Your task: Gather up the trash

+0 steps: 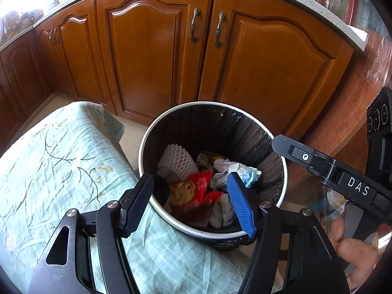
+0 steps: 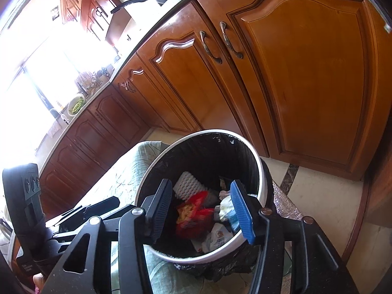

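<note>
The red snack wrapper (image 1: 201, 191) lies crumpled and motion-blurred inside the trash bin (image 1: 147, 132), near the bin's near wall, on top of other wrappers and just in front of the white foam fruit net (image 1: 176, 160). It has no clear long axis; as far as can be told, its bulk runs from the bin's centre toward the near rim. It sits below and between the fingers of both grippers. The left gripper (image 1: 193, 201) stands over the bin's near-left rim, fingers apart and empty. The right gripper (image 2: 201, 208) hovers over the near-right rim, fingers likewise apart, nothing clamped. Neither looks clearly nearer.
</note>
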The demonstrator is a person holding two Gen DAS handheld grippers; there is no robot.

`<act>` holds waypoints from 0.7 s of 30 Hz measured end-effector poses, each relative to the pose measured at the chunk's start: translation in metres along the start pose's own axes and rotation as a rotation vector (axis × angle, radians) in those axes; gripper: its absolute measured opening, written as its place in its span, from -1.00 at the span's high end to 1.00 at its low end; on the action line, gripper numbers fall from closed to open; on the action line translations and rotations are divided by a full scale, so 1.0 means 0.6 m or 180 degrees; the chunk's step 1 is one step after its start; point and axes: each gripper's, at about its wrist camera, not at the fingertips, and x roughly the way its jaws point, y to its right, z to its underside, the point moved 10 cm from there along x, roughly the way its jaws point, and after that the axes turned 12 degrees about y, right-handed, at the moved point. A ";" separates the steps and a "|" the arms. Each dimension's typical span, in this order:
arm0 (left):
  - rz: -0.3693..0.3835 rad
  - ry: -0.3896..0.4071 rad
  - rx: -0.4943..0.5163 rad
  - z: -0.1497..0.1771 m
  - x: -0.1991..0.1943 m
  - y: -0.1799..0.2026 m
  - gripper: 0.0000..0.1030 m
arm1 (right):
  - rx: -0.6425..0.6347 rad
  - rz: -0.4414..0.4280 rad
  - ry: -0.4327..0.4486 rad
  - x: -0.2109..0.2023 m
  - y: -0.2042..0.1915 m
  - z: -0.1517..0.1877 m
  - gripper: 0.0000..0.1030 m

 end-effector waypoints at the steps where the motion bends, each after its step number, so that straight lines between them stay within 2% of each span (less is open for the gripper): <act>1: 0.0000 0.0019 -0.0013 0.001 -0.007 -0.003 -0.24 | 0.0012 -0.0012 0.0015 -0.006 -0.003 0.002 -0.19; 2: -0.0005 0.0049 -0.0033 0.003 -0.015 -0.006 -0.24 | 0.0027 -0.0021 0.0035 -0.012 -0.005 0.004 -0.25; 4: -0.0011 0.0119 -0.0086 0.008 -0.034 -0.017 -0.24 | 0.0075 -0.0044 0.0091 -0.027 -0.011 0.011 -0.54; 7: -0.0041 0.0221 -0.0255 0.024 -0.067 -0.036 -0.31 | 0.0147 -0.0111 0.0162 -0.050 -0.025 0.030 -0.75; 9: -0.0098 0.0288 -0.0367 0.041 -0.093 -0.052 -0.45 | 0.0156 -0.0148 0.0185 -0.064 -0.036 0.046 -0.77; 11: -0.0142 0.0351 -0.0482 0.059 -0.117 -0.068 -0.50 | 0.0145 -0.0164 0.0194 -0.078 -0.050 0.064 -0.77; 16: -0.0198 0.0424 -0.0702 0.110 -0.175 -0.104 -0.51 | 0.0178 -0.0245 0.0248 -0.111 -0.083 0.109 -0.80; 21: -0.0302 0.0531 -0.0739 0.147 -0.228 -0.129 -0.52 | 0.0076 -0.0276 0.0265 -0.137 -0.118 0.150 -0.81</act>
